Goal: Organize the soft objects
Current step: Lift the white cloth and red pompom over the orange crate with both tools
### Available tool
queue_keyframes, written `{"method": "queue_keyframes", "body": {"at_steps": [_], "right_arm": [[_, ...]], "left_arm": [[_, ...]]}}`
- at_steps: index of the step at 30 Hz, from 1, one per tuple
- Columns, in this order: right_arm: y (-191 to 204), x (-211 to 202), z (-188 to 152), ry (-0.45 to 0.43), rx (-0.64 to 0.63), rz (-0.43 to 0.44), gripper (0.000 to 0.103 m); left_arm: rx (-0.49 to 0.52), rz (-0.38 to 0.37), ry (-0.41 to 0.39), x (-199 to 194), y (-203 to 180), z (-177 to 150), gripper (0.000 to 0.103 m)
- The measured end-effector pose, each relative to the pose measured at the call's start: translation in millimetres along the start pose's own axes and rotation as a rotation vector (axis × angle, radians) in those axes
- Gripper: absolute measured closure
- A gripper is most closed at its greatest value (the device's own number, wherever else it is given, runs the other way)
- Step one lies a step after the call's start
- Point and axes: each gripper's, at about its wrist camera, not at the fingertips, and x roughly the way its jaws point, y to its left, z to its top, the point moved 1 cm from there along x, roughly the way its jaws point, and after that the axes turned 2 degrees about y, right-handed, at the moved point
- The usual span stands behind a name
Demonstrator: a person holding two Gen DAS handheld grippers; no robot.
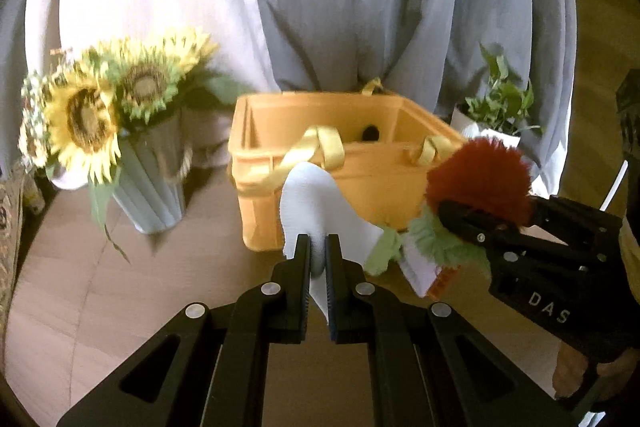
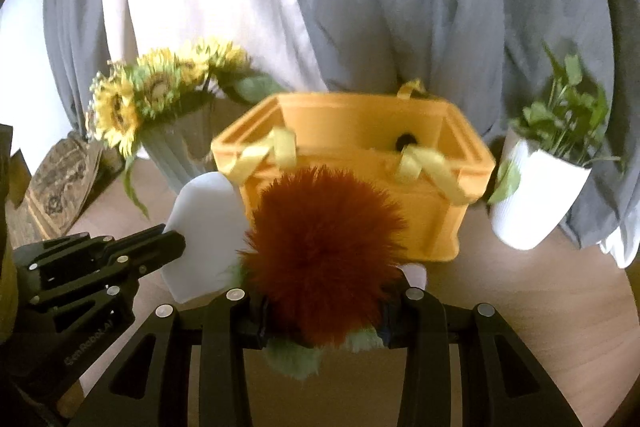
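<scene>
My left gripper (image 1: 318,239) is shut on a white soft piece (image 1: 308,199), which stands up above the jaws. From the right wrist view the same gripper (image 2: 178,242) comes in from the left, holding the white piece (image 2: 204,223). My right gripper (image 2: 324,319) is shut on a fluffy red plush (image 2: 320,243) with a pale green fringe (image 2: 292,359) underneath. In the left wrist view that gripper (image 1: 452,223) holds the red plush (image 1: 480,179) at the right. Green bits and a tag hang between the white piece and the plush; whether they are one toy I cannot tell.
An open yellow crate (image 2: 432,227) with yellow ribbon handles stands just behind both held things on the wooden floor. A ribbed vase of sunflowers (image 1: 152,183) is to its left, a white pot with a green plant (image 2: 532,199) to its right. Grey and white curtains hang behind.
</scene>
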Motion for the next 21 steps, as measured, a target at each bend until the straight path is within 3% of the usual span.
{"method": "queue_keyframes", "body": {"at_steps": [21], "right_arm": [[-18, -30, 65, -0.206, 0.030, -0.030, 0.064]], "left_arm": [[0.028, 0.040, -0.222, -28, -13, 72, 0.094]]}}
